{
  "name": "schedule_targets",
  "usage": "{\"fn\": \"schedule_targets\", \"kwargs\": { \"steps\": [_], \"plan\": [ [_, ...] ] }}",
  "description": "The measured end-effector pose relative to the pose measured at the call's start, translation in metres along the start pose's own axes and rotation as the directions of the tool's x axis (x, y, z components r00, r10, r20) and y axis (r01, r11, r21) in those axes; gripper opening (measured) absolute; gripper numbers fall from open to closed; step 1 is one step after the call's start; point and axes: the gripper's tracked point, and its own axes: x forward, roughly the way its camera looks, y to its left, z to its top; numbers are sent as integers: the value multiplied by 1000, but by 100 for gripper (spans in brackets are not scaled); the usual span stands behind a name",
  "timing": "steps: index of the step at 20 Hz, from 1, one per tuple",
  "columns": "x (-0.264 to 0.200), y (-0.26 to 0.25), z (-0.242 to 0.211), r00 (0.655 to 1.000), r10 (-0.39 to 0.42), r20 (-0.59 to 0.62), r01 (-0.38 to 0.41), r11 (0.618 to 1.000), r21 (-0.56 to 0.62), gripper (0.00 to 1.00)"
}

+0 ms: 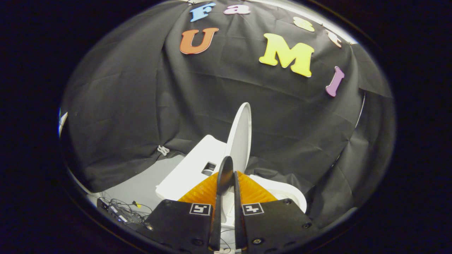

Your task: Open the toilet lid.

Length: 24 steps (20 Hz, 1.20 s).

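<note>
White toilet lid (241, 135) stands raised just beyond the hand-held gripper (229, 176), whose fingers are nearly pressed together, gripping nothing.

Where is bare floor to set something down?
Bare grey floor lies between the tank, the cloth wall and the cables. Crowded: the cable corner. The tongs, nearly closed, sit before the raised lid.

The lid (241, 135) stands raised, nearly upright, just ahead of the gripper (227, 176), whose fingers are drawn nearly together with only a thin gap and nothing between them. Left of the lid the tank (192, 167) blocks the way. Right of the lid the seat (282, 192) lies uncovered, with open air above it. Behind the lid hangs the cloth wall (141, 106). Left of the tank, cables (122, 210) clutter the floor (141, 185).
</note>
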Motion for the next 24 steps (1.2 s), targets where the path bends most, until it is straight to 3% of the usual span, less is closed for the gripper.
{"fn": "schedule_targets", "kwargs": {
  "steps": [17,20,23,24],
  "plan": [
    [6,11,-4,999,22,30,-20,995,-94,19],
    [3,13,-23,996,81,-48,-83,996,-46,24],
    [-6,9,-22,989,145,-36,-144,989,28,28],
    [-12,9,-23,984,174,-29,-172,984,51,34]
  ]
}}
